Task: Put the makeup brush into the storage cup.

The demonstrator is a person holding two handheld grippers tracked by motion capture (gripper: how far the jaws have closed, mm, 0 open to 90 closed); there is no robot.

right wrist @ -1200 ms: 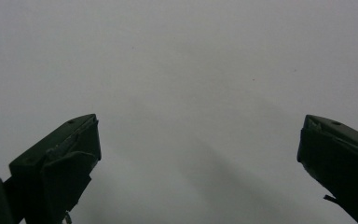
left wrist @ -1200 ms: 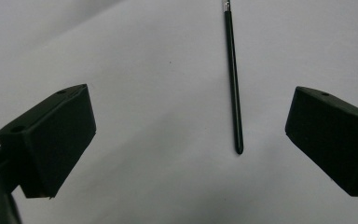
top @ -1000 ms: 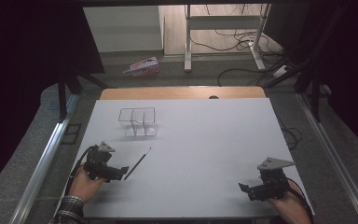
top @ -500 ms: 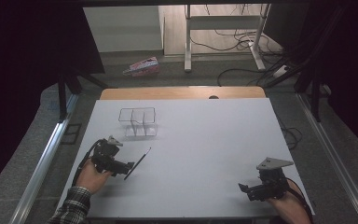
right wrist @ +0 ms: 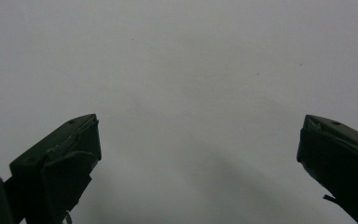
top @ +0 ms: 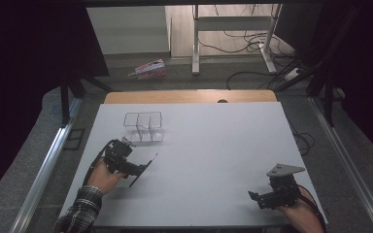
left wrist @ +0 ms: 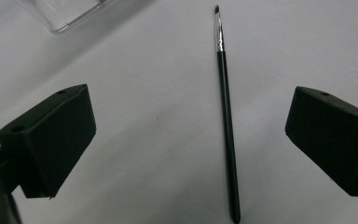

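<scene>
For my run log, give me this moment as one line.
left gripper: open, jaws either side of thin brush | brush: flat on table | clear box: beyond brush | right gripper: open, over bare table

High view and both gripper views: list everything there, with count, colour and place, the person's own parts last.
Table: one, white, centre.
Paintbrush: one, thin, black handle, flat on the table between the left jaws.
Clear organiser: one, transparent, compartmented, far left of the table.
Pink package: one, on the floor beyond the table.
Cables: several, black, on the floor beyond.
Left gripper: one, black, jaws open around the brush.
Right gripper: one, black, jaws open, near right corner.
Plaid sleeve: one, bottom left.
</scene>
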